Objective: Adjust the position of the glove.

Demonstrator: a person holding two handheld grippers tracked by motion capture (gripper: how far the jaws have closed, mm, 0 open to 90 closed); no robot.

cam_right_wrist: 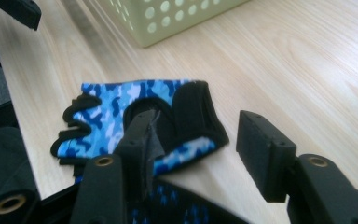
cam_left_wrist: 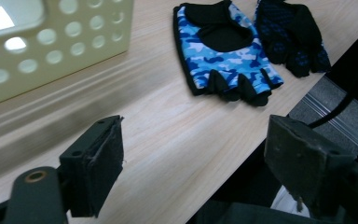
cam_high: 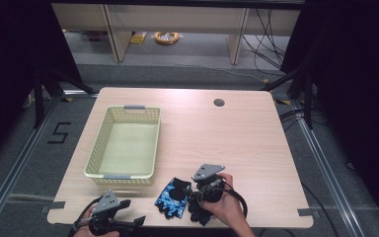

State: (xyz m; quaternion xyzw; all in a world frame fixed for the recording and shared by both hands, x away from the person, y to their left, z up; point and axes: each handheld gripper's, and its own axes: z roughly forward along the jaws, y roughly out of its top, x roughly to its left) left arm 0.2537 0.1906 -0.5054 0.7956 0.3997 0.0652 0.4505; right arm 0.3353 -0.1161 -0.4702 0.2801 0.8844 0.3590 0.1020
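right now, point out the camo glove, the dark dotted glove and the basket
camo glove point(cam_left_wrist: 223, 60): left gripper view, on its blue camouflage back
dark dotted glove point(cam_left_wrist: 291, 35): left gripper view, on its dotted palm side
basket point(cam_high: 94, 148): high view, on its perforated left wall

We count two fingerless gloves point(cam_left_wrist: 226, 51) point(cam_left_wrist: 292, 35), one perforated plastic basket point(cam_high: 106, 129), one wooden table point(cam_high: 237, 138), and two grippers point(cam_high: 116, 222) point(cam_high: 197, 197)

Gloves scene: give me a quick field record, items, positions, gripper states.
table: light wood
basket: pale perforated, empty, left half of table
camo glove: blue camouflage, flat near front edge
dark glove: black with blue dots, beside camo glove
left gripper: open, nothing between jaws, at front edge
right gripper: open, over camo glove's cuff, not clamped
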